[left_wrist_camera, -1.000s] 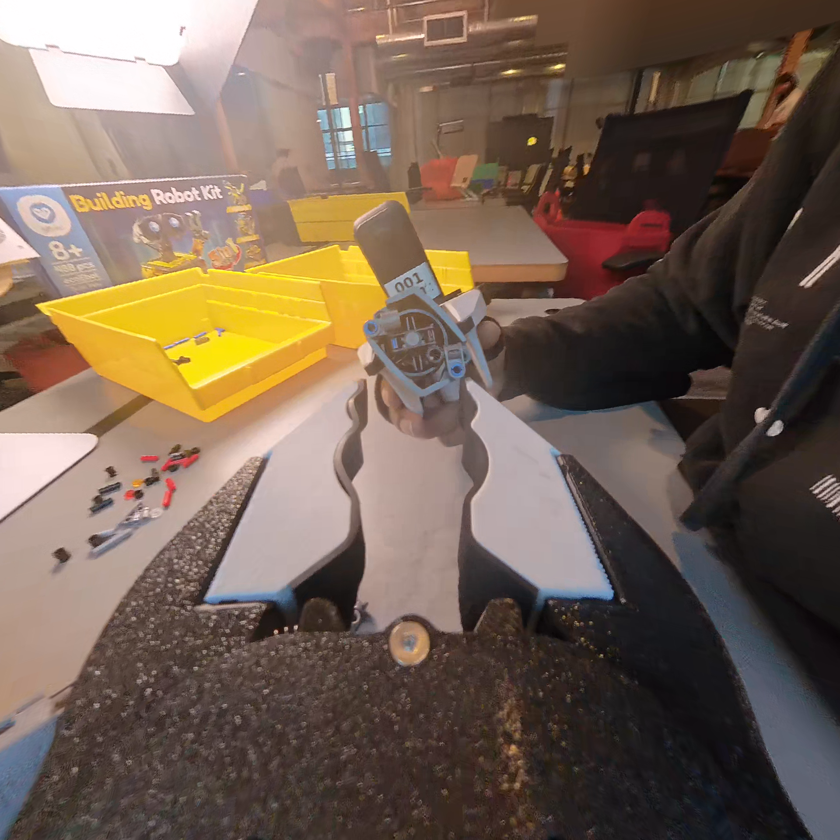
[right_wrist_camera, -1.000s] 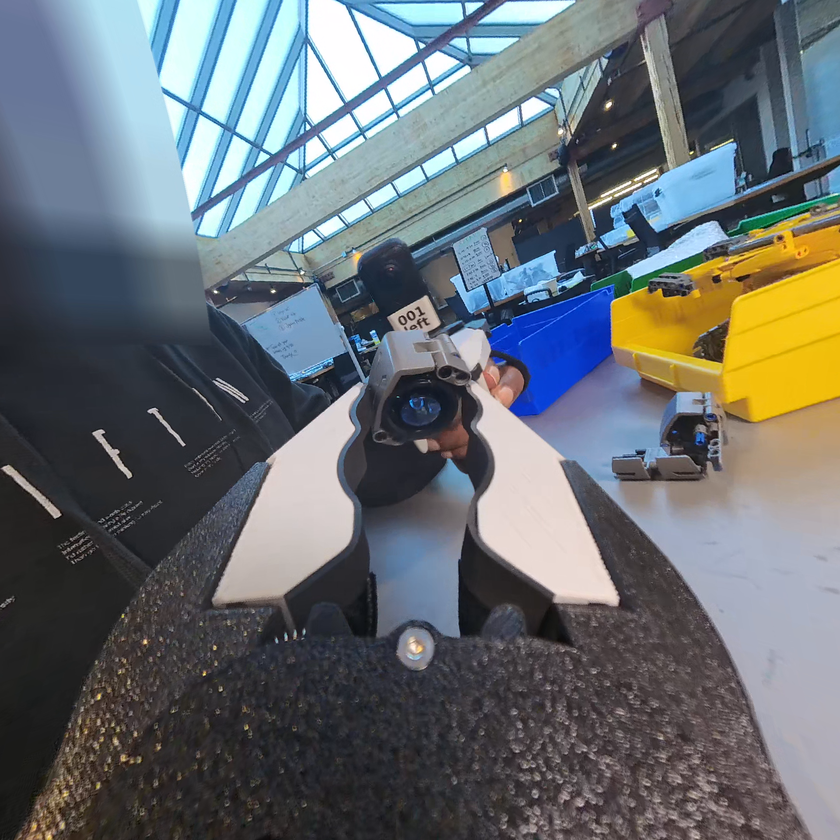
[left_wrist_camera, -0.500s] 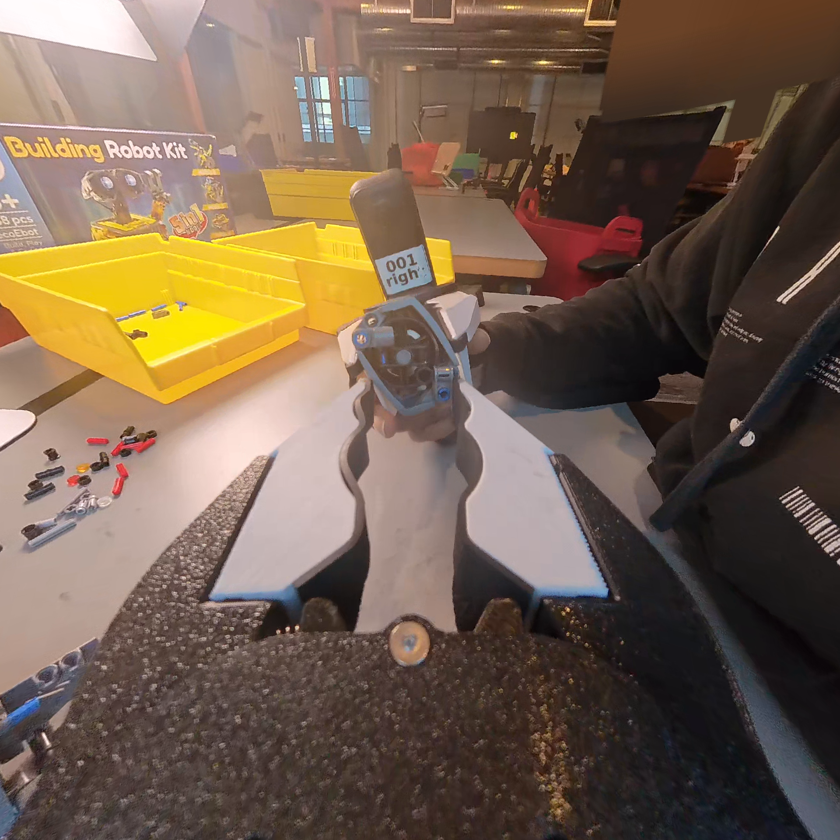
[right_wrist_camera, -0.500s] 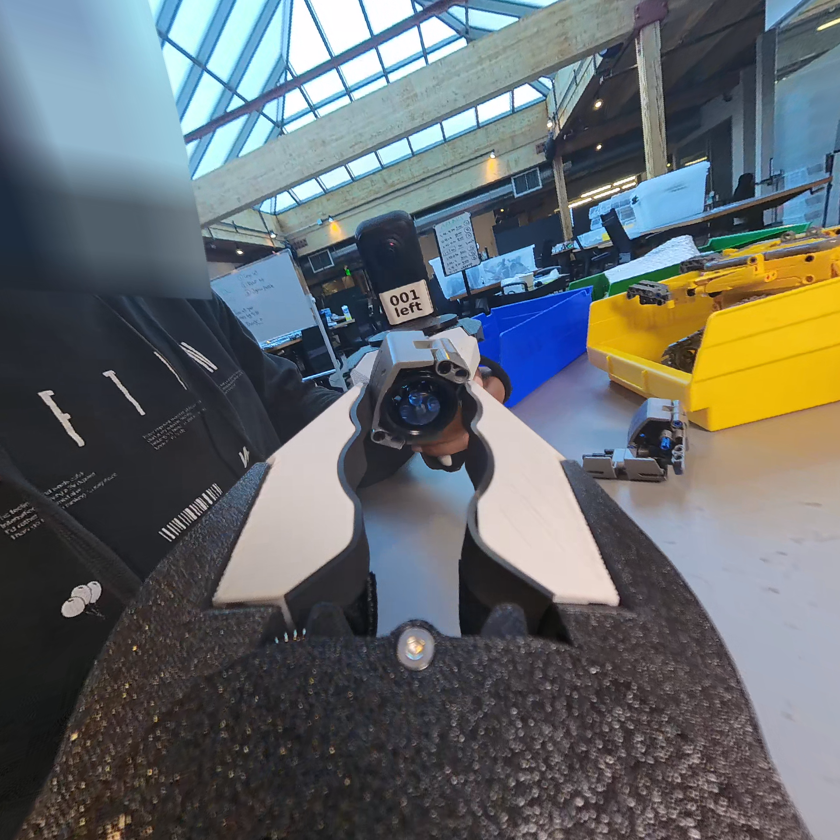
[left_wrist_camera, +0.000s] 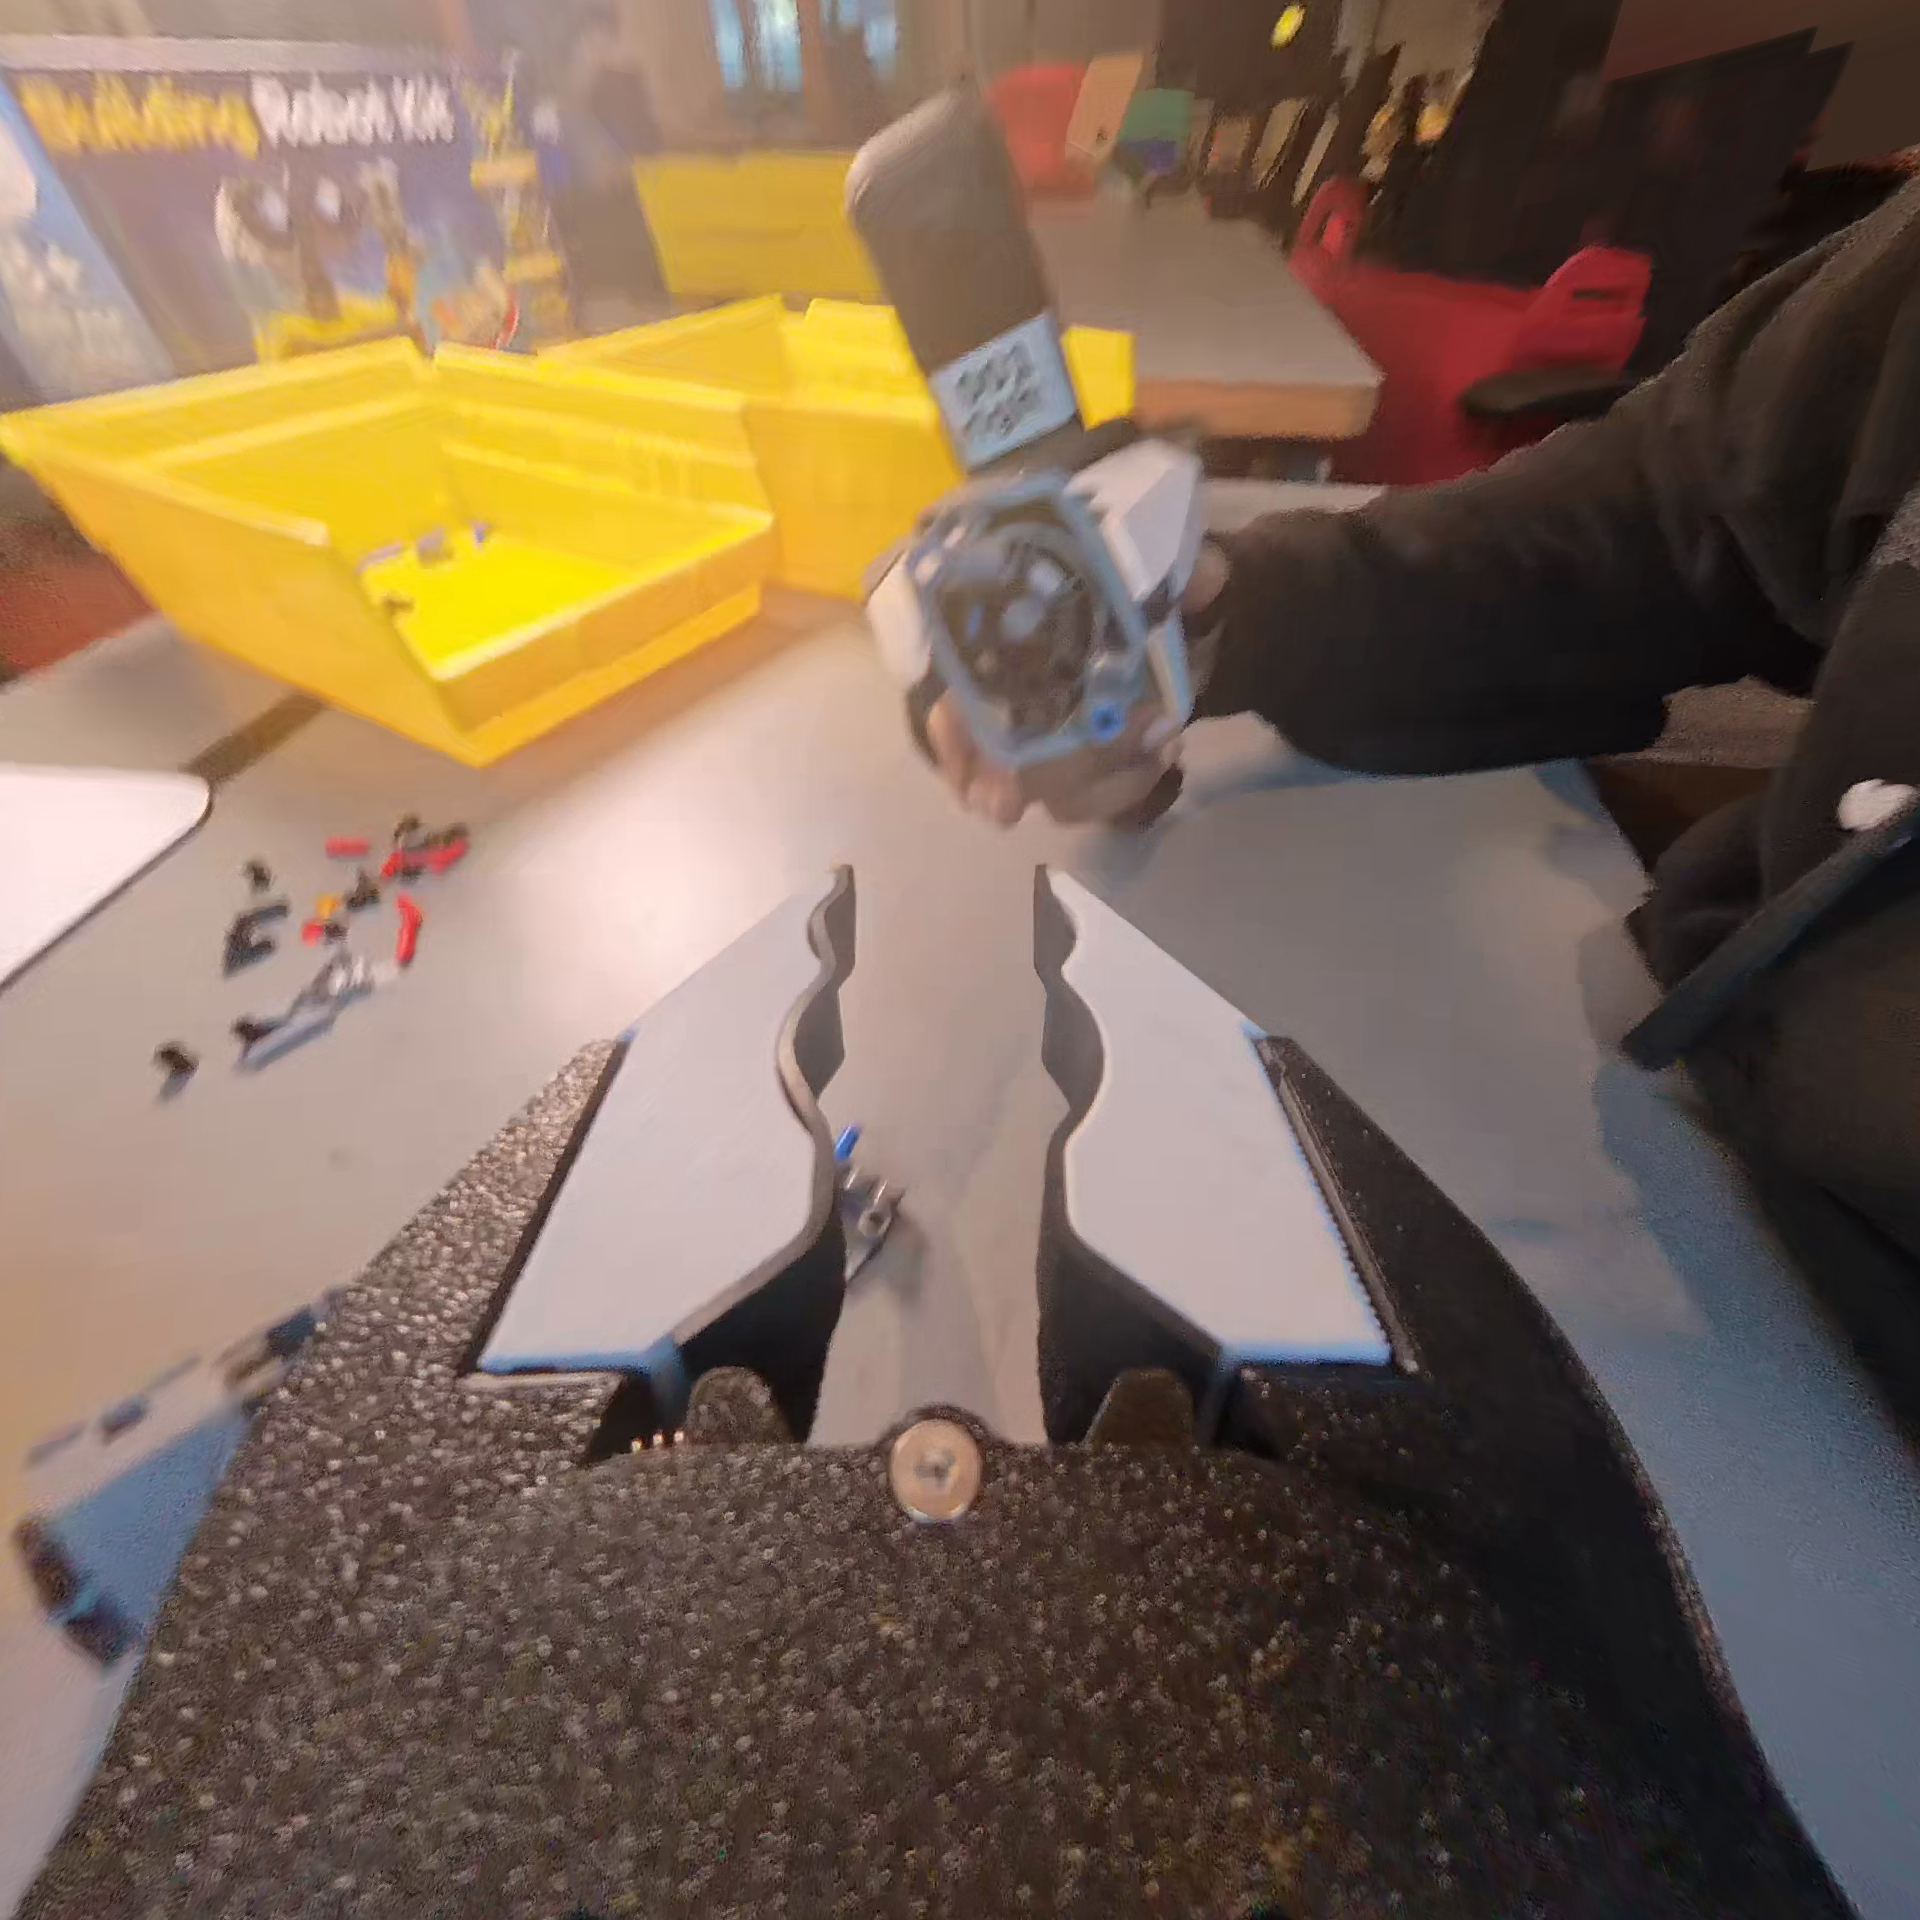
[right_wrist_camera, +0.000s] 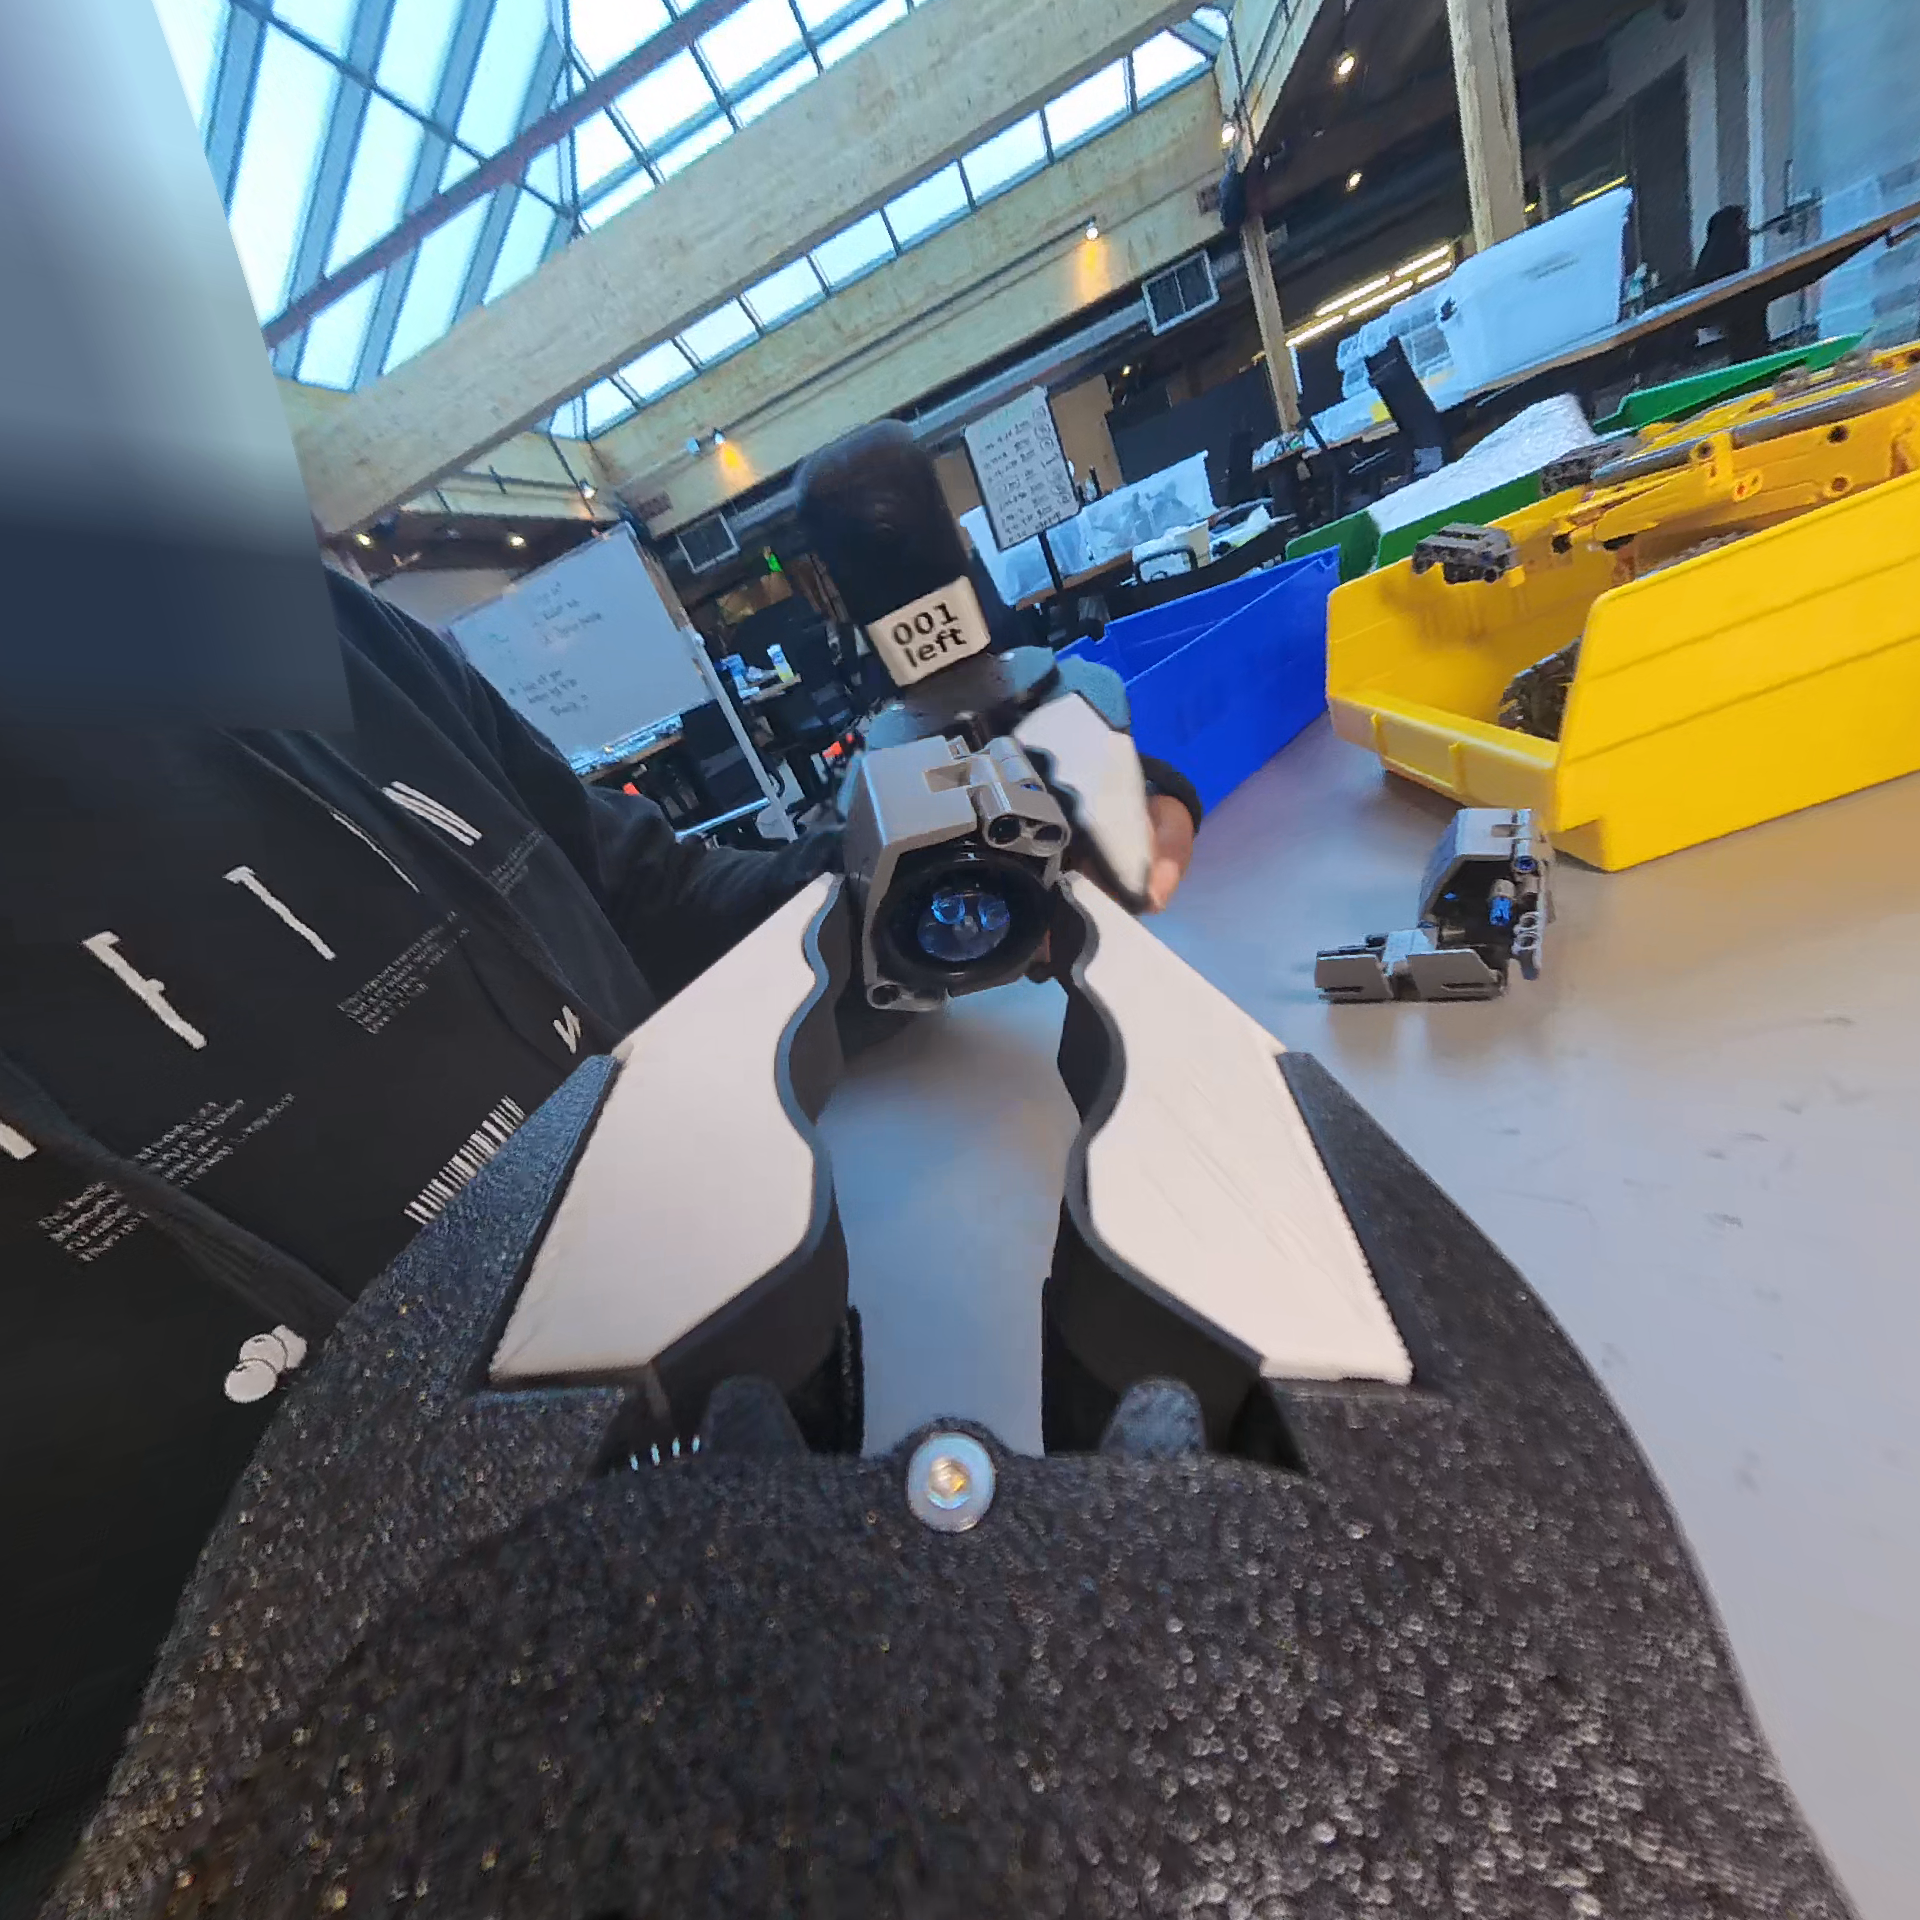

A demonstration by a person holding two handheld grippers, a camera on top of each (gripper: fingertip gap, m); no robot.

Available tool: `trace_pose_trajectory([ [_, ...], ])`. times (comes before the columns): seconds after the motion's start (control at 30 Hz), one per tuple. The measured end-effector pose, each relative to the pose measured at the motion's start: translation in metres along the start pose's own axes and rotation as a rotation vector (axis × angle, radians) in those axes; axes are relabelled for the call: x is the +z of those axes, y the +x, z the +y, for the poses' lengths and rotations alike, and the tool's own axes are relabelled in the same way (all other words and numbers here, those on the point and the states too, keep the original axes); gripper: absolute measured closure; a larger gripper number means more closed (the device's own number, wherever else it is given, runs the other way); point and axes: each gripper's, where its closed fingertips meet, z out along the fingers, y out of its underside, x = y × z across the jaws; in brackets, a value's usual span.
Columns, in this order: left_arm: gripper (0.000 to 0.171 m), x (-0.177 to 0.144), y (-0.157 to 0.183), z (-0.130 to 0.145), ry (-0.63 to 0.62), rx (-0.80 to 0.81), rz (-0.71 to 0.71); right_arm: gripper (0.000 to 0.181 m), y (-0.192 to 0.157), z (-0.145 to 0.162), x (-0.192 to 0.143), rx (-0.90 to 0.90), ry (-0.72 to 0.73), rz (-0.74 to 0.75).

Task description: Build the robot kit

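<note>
Grey toy-brick block point(right_wrist_camera: 956, 894) clamped in right tongs point(right_wrist_camera: 951, 925) above grey worktop point(right_wrist_camera: 1558, 1195).
Left tongs point(left_wrist_camera: 943, 914) parted, gripping nothing, just clear of the block point(left_wrist_camera: 1039, 623). Small loose pieces point(left_wrist_camera: 332, 925) scattered at left before yellow bin point(left_wrist_camera: 416, 582); second grey brick assembly point(right_wrist_camera: 1444, 914) beside another yellow bin point(right_wrist_camera: 1683, 707).

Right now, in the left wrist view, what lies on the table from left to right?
White sheet → scattered red and black small parts → open left tongs → right tongs gripping a grey block assembly → dark sleeve.
</note>
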Motion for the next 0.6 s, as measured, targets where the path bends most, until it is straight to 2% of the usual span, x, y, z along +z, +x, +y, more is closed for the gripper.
trace_pose_trajectory([
  [0.13,0.139,-0.009,-0.041,0.056,-0.259,-0.185,-0.115,0.145,0.006,0.001,-0.008,-0.019,-0.004,0.015],
  [0.27,0.137,-0.008,-0.04,0.083,-0.367,-0.306,-0.075,0.145,0.006,0.003,-0.007,-0.041,-0.025,0.027],
  [0.5,0.137,-0.001,-0.037,0.095,-0.447,-0.25,-0.085,0.144,0.011,0.008,-0.006,-0.049,-0.054,0.053],
  [0.6,0.146,0.001,-0.033,0.094,-0.443,-0.232,-0.073,0.144,0.013,0.01,-0.006,-0.051,-0.066,0.063],
])
